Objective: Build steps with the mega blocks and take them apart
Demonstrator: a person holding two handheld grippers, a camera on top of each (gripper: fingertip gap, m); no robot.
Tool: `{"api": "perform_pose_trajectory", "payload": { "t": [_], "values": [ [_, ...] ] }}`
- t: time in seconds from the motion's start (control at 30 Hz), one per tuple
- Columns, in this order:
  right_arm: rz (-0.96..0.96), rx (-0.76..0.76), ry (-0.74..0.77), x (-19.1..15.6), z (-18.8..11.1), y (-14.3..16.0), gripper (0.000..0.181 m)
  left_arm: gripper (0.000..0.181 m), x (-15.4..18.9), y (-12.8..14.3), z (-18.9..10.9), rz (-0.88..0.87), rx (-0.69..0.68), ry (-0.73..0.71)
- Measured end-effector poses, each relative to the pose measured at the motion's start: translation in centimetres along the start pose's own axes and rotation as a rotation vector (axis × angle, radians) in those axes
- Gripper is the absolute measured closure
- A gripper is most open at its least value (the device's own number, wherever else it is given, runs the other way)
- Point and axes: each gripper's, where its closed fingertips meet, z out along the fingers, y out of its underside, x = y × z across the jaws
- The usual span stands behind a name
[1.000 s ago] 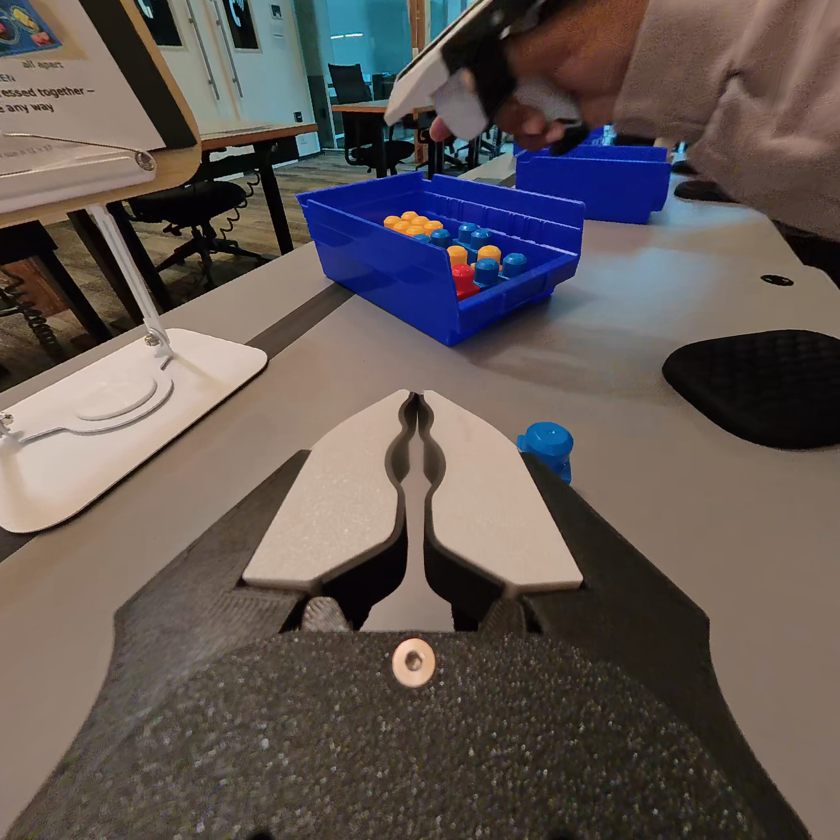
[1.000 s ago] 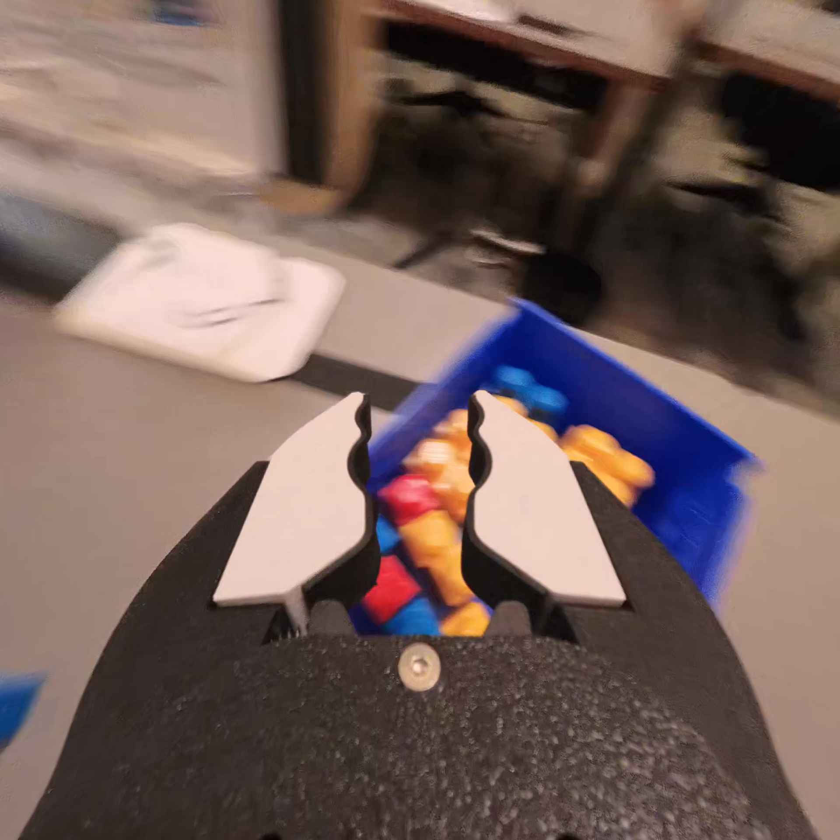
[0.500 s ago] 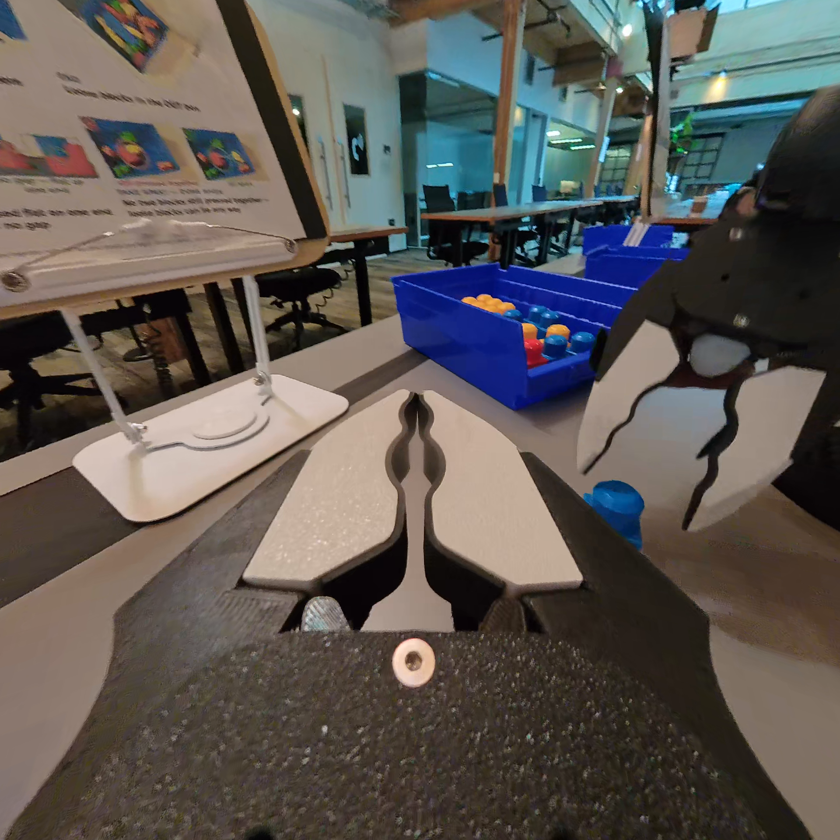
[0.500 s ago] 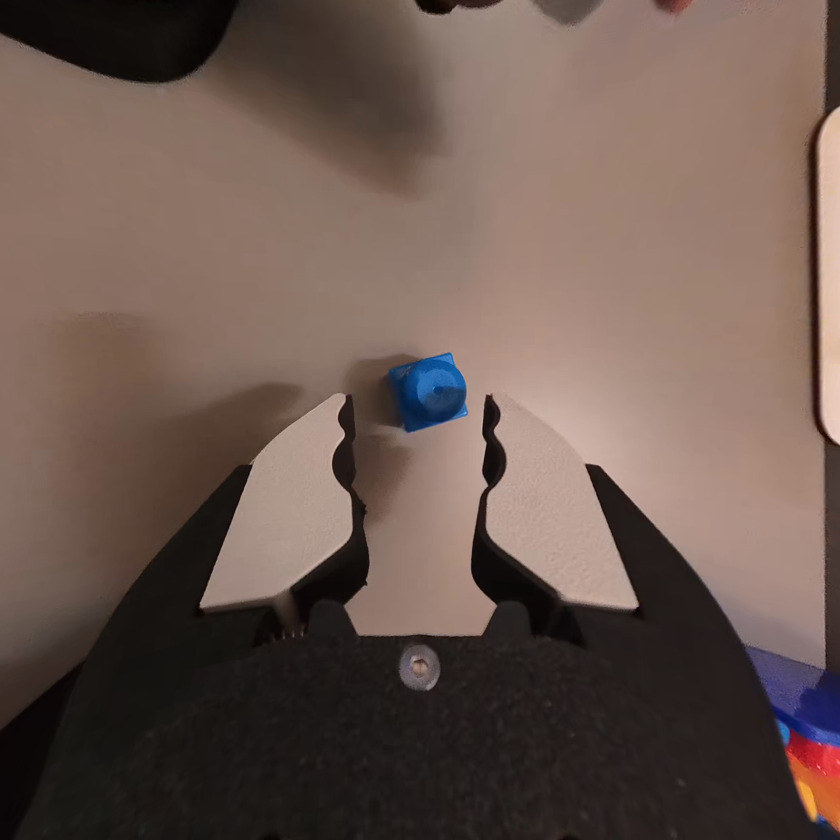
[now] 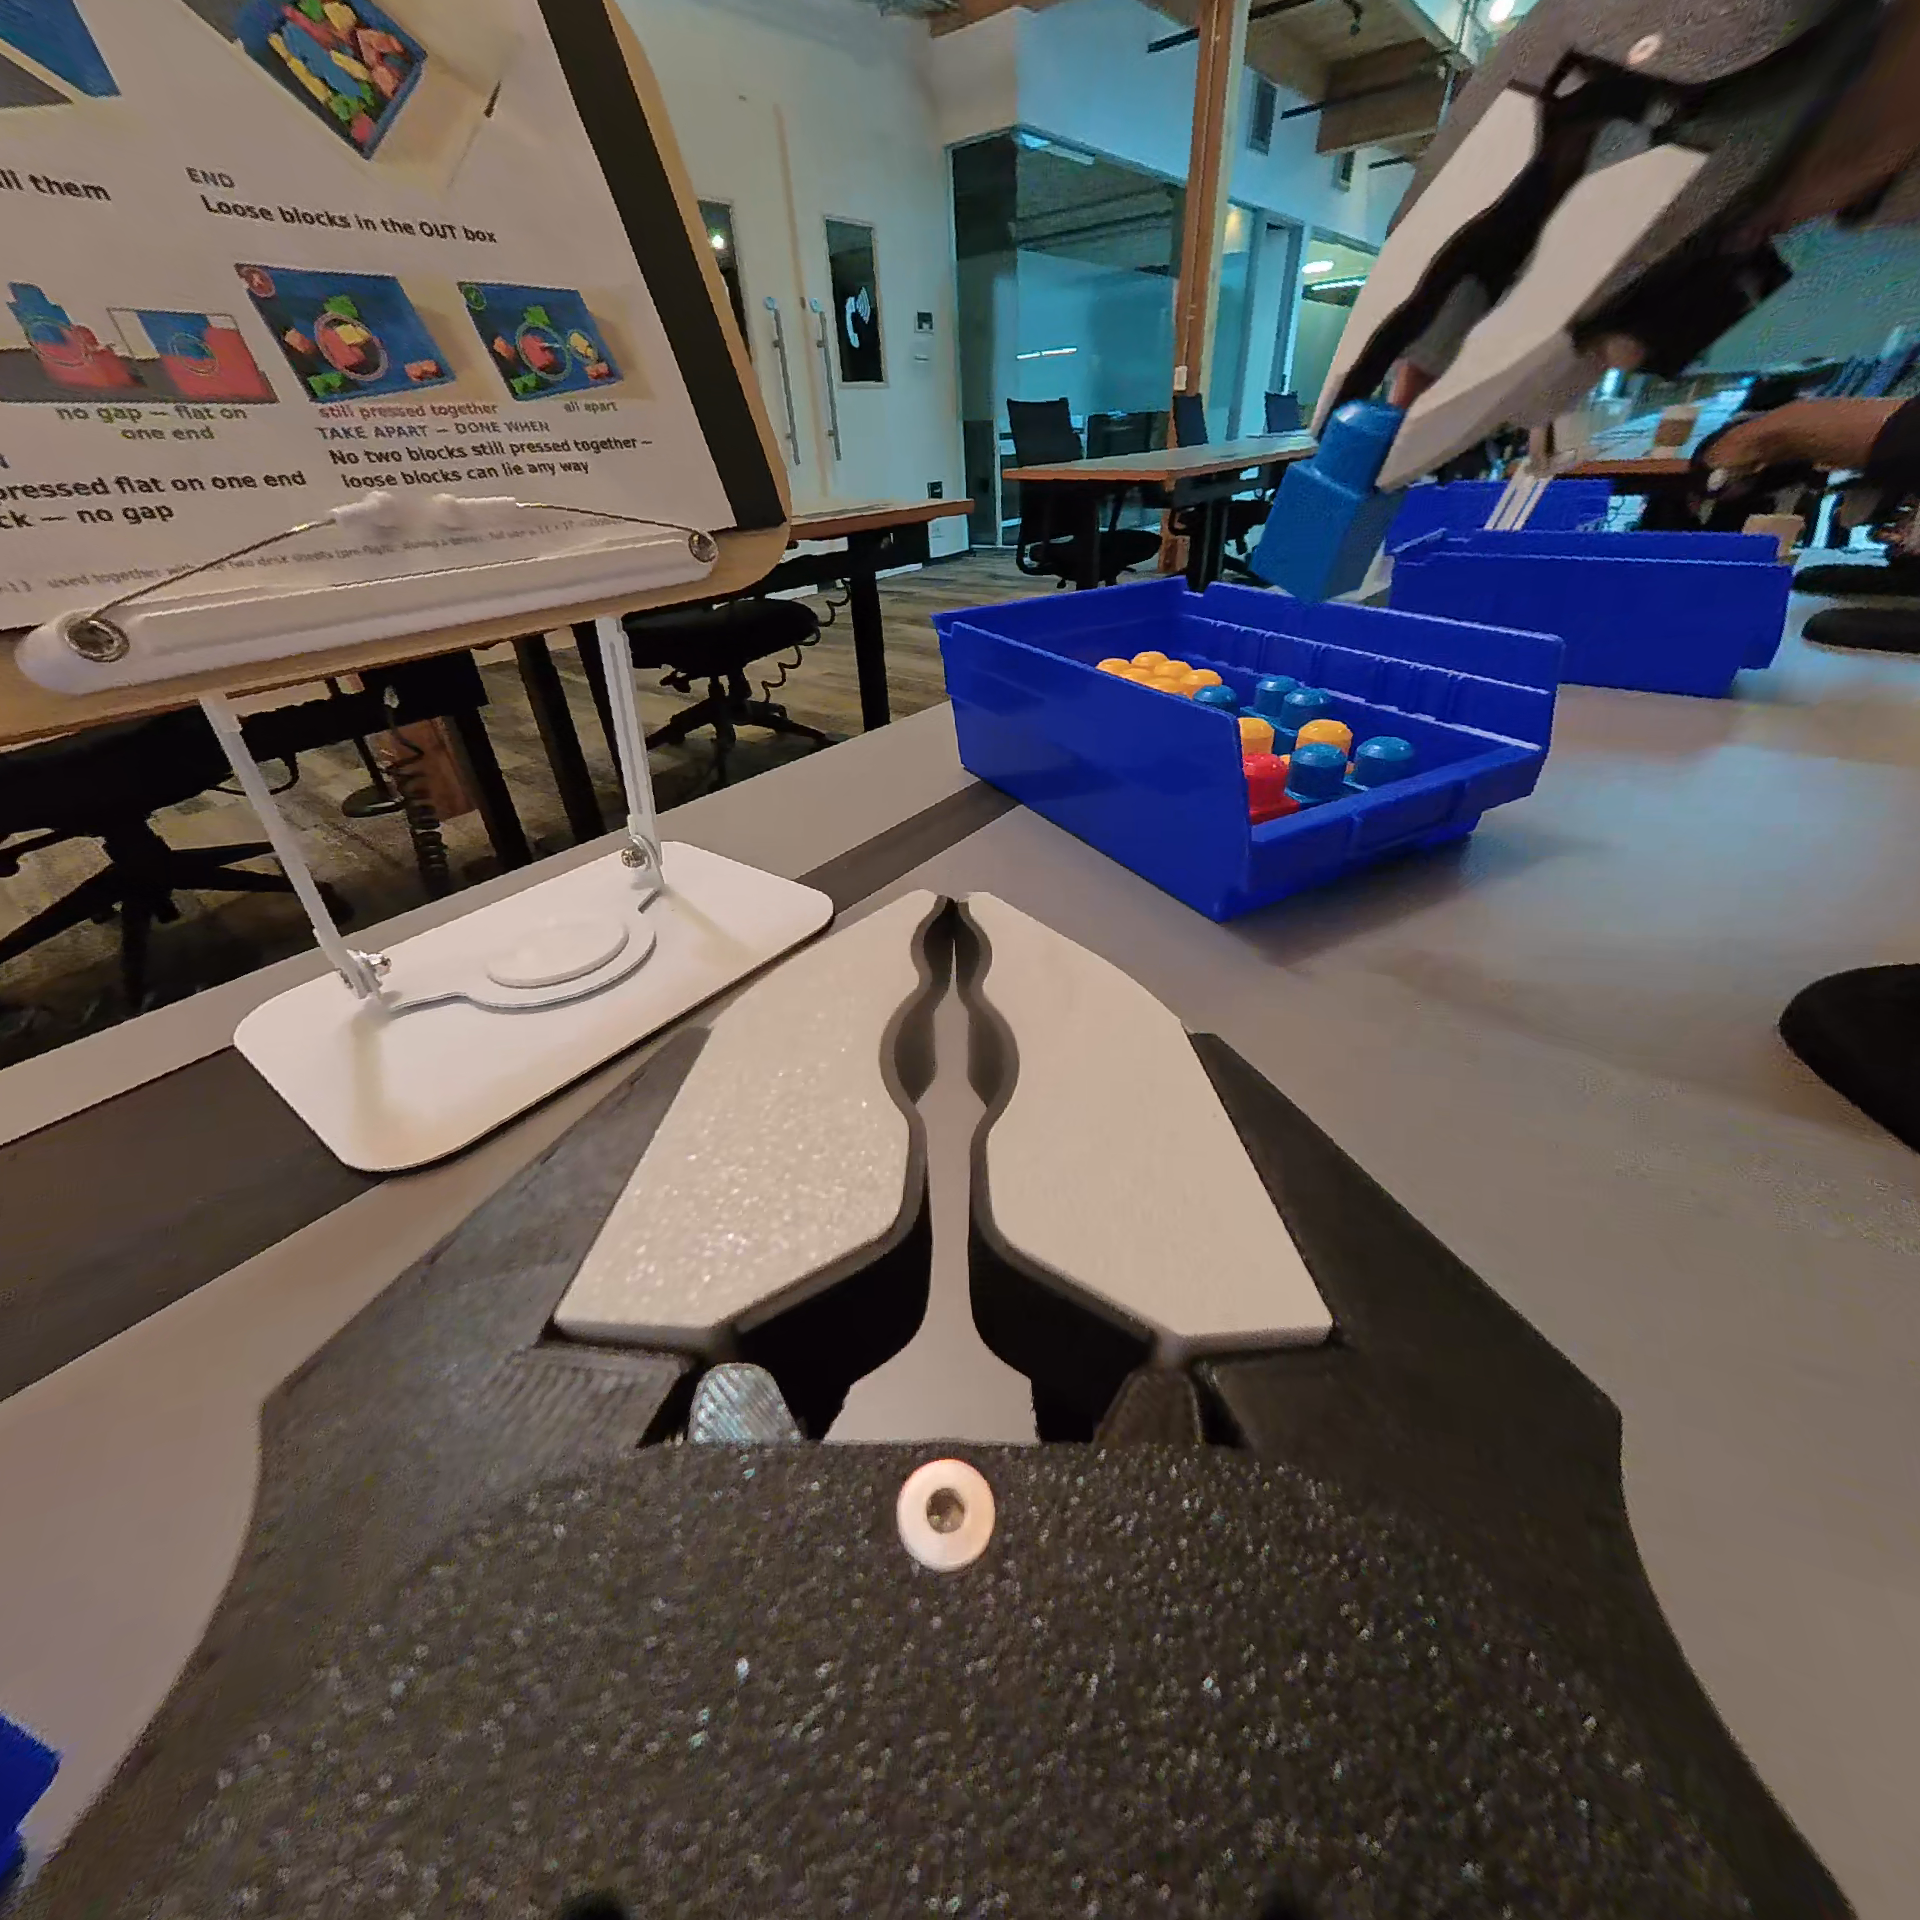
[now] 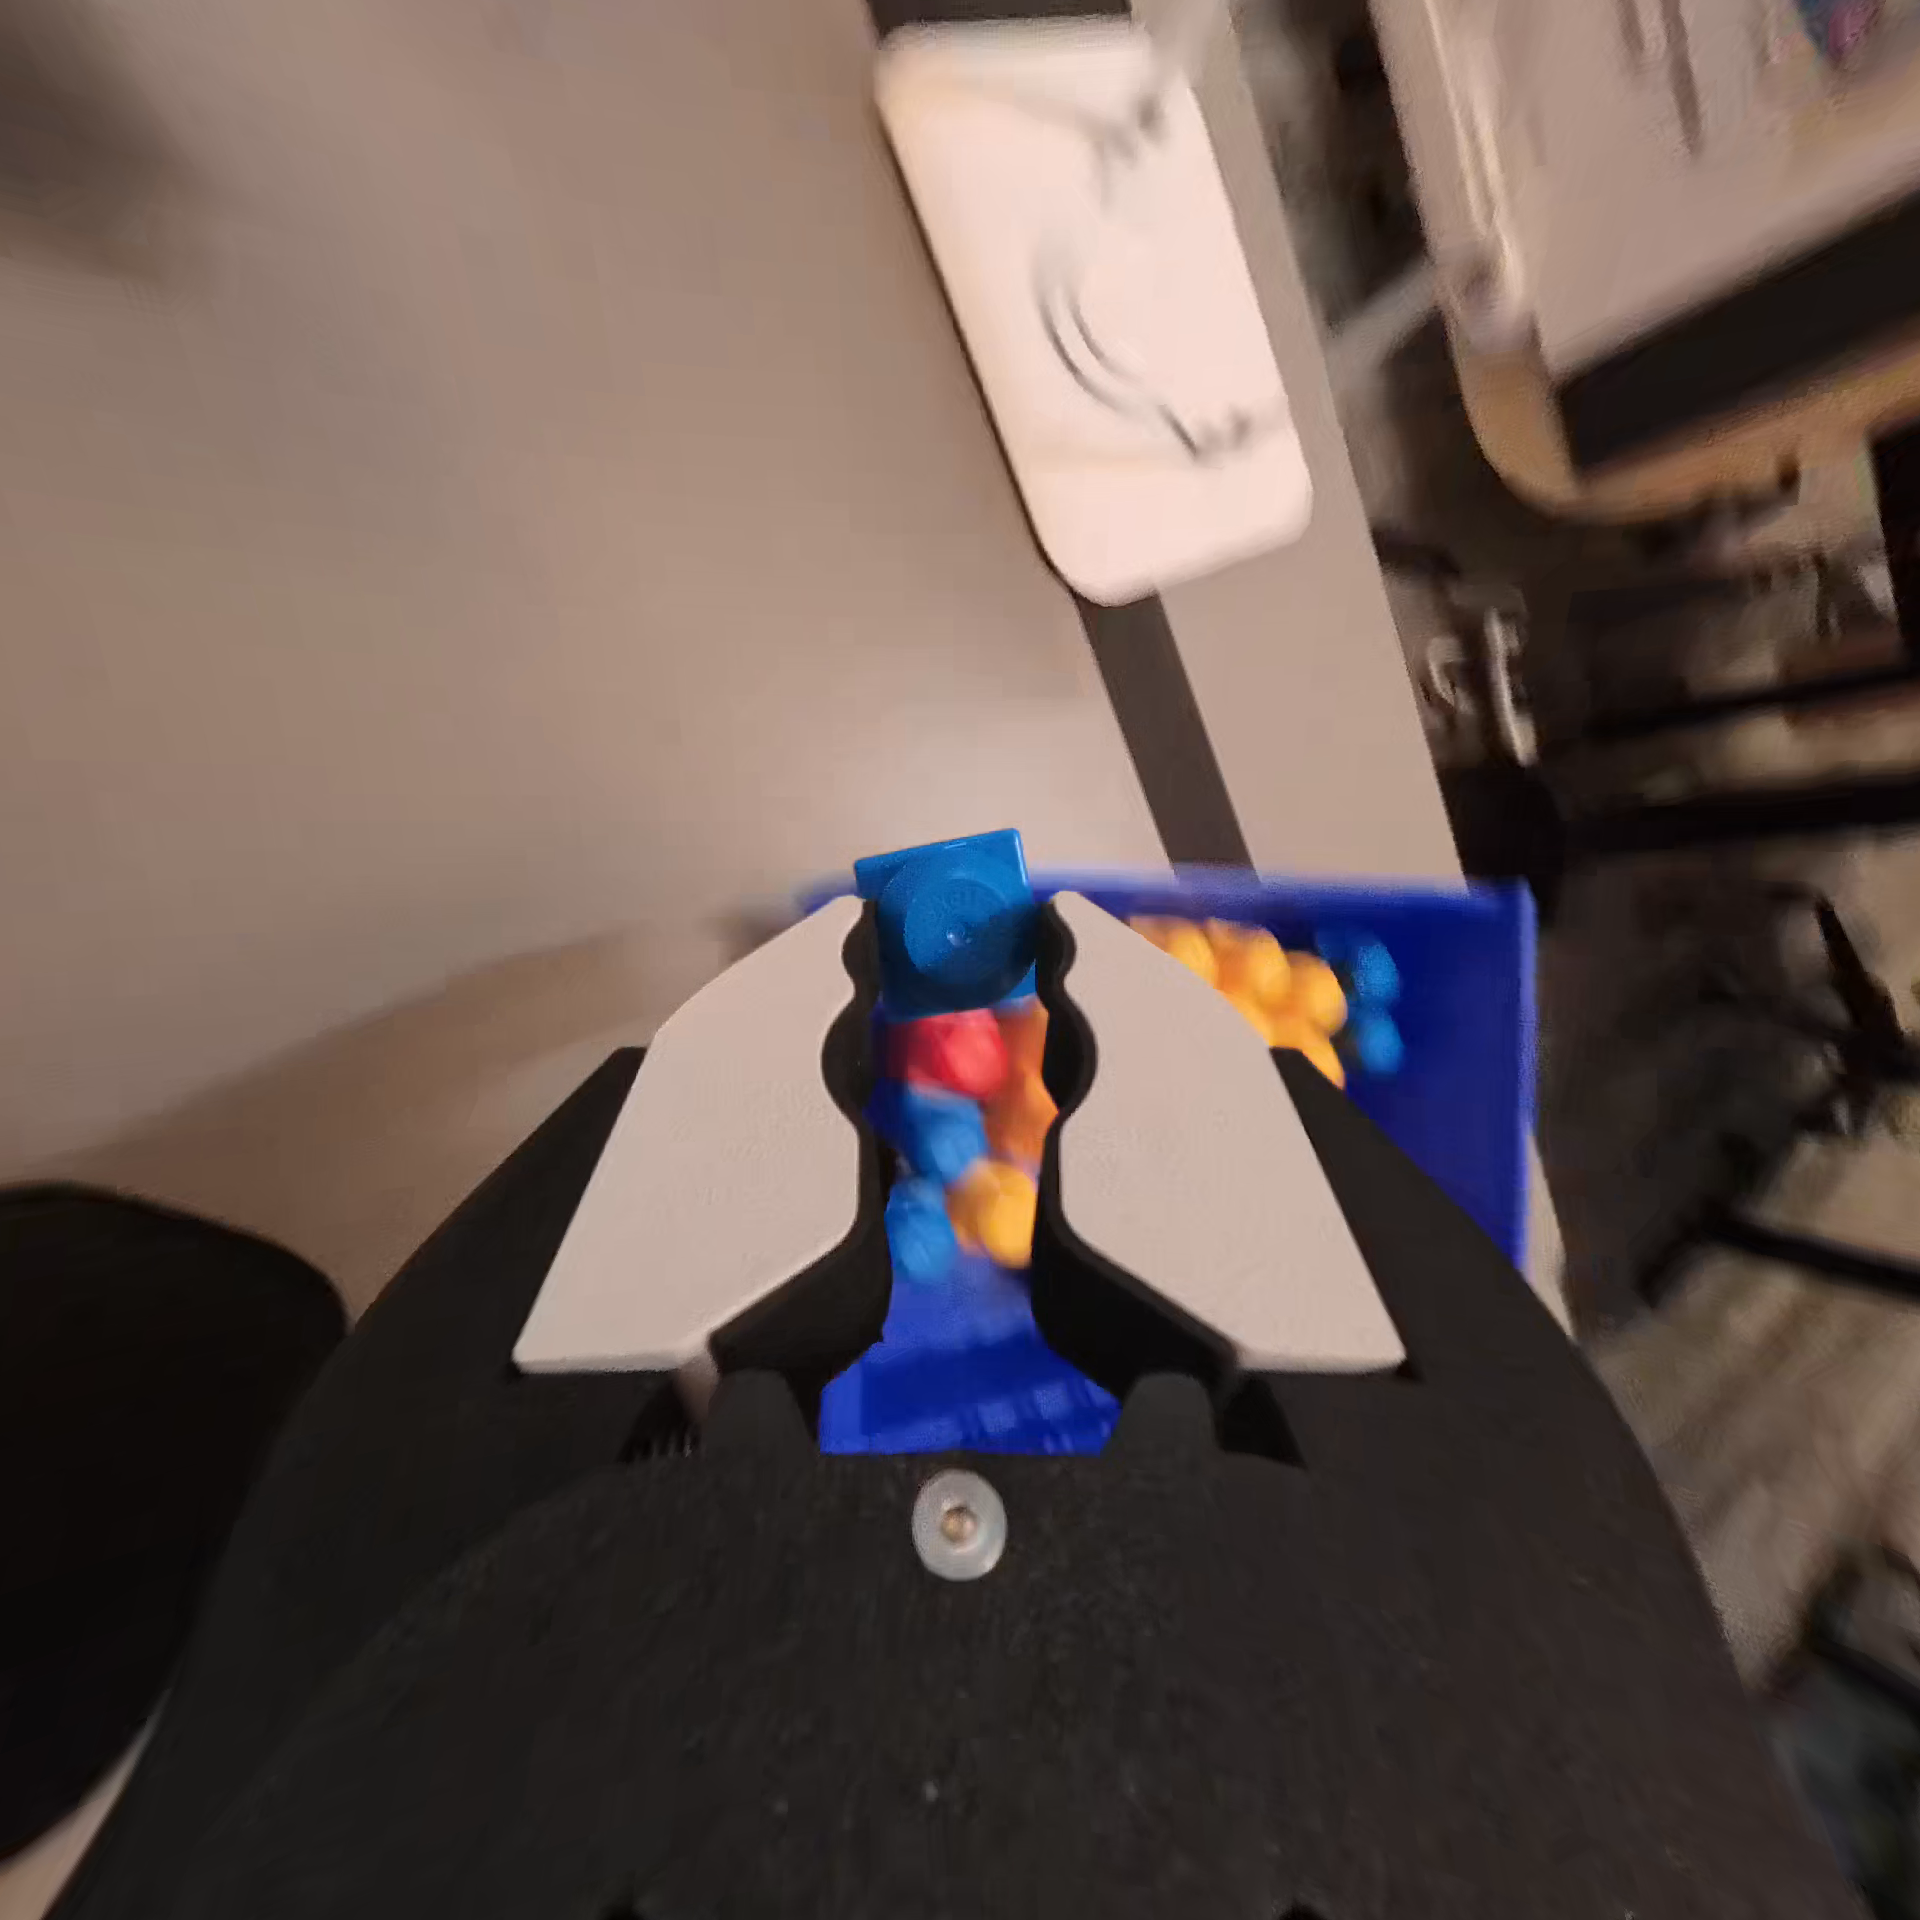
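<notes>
My right gripper [image 6: 951, 920] is shut on a small blue one-stud block [image 6: 951, 940] and holds it in the air above the blue bin [image 6: 1475, 1049] of loose orange, blue and red blocks. In the left wrist view the same gripper [image 5: 1382, 447] hangs at the upper right with the blue block [image 5: 1335, 509] in its tips, over the bin [image 5: 1143, 779]. My left gripper [image 5: 954, 914] is shut and empty, low over the grey table [image 5: 1507, 1039].
A white stand [image 5: 520, 997] holding an instruction sheet [image 5: 312, 312] sits at the left. A second blue bin [image 5: 1590, 613] stands behind the first. A black pad [image 5: 1860, 1029] lies at the right. A bit of blue [image 5: 21, 1787] shows at the lower left edge.
My right gripper closed on the blue block that stood on the table, lifted it and carried it over the blue bin. My left gripper stayed shut and tilted upward a little.
</notes>
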Motion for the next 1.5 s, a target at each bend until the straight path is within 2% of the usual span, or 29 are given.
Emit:
{"api": "perform_pose_trajectory", "payload": {
  "t": [0.03, 0.17, 0.3, 0.43, 0.67, 0.83, 1.03, 1.17, 1.3, 1.4, 1.5],
  "values": [
    [0.034, -0.074, 0.025, 1.7, -0.4, 2.3, 0.153, 0.181, 0.1, 0.0, 0.0, 0.003, -0.002, 0.002],
    [0.321, -0.339, 0.136, 5.8, -0.1, 11.3, 0.153, 0.181, 0.2, 0.2, 0.1, 0.016, -0.012, 0.003],
    [0.703, -0.390, 0.247, 5.9, 1.4, 15.2, 0.153, 0.181, 0.2, 0.3, 0.2, 0.021, -0.018, 0.002],
    [0.768, -0.461, 0.395, 5.3, 2.4, 17.5, 0.153, 0.181, 0.3, 0.4, 0.3, 0.014, -0.023, 0.005],
    [0.863, -0.567, 0.489, 3.9, 4.0, 19.5, 0.153, 0.181, 0.3, 0.1, 0.1, 0.002, -0.012, 0.009],
    [1.080, -0.511, 0.572, 3.2, 5.1, 21.0, 0.153, 0.181, -0.3, 0.1, 0.0, -0.017, -0.005, -0.008],
    [1.196, -0.491, 0.594, 3.1, 6.2, 21.1, 0.152, 0.181, -0.7, -0.5, -0.4, -0.011, 0.015, -0.023],
    [1.206, -0.498, 0.606, 3.3, 6.2, 21.3, 0.151, 0.181, -0.9, -0.5, -0.5, -0.008, 0.015, -0.028],
    [1.197, -0.448, 0.634, 4.3, 5.4, 20.6, 0.139, 0.181, -0.8, -0.5, -0.5, -0.004, 0.012, -0.024],
    [1.087, -0.374, 0.717, 6.7, 3.2, 19.0, 0.137, 0.181, -0.6, -0.4, -0.4, 0.003, 0.007, -0.022],
    [0.937, -0.159, 0.757, 9.2, 1.1, 14.3, 0.138, 0.181, -0.7, -0.3, -0.4, 0.005, 0.007, -0.025]
  ]
}}
